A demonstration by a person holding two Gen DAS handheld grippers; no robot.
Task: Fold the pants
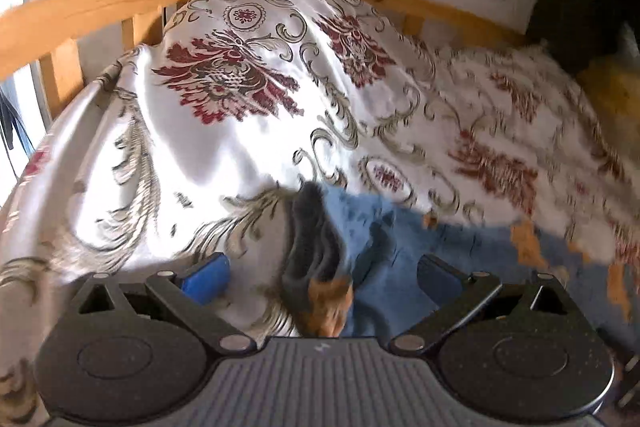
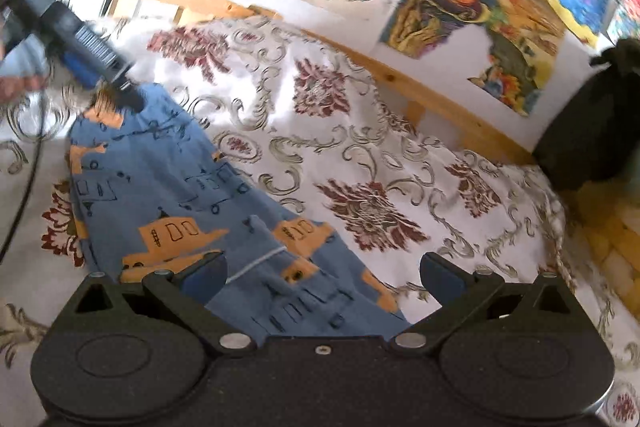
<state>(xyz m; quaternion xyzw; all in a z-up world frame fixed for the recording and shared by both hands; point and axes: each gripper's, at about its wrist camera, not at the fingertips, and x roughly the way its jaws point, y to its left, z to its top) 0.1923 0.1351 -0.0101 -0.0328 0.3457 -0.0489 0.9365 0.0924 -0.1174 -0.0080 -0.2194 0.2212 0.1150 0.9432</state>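
Blue pants (image 2: 192,187) printed with orange vehicles lie flat on the floral bedspread (image 2: 360,155), running from the upper left down to the bottom middle of the right wrist view. My right gripper (image 2: 323,279) is open and hovers over the near end of the pants. My left gripper (image 1: 322,279) is open too, and the far end of the pants (image 1: 400,247), with its dark band (image 1: 316,247), lies between its blue pads. In the right wrist view the left gripper (image 2: 108,83) sits at that far end.
A wooden bed rail (image 2: 420,95) runs along the wall, which is hung with colourful pictures (image 2: 460,15). A dark bundle (image 2: 592,123) stands at the right end of the bed above a yellow cover (image 2: 612,235). A cable (image 2: 24,195) hangs at the left.
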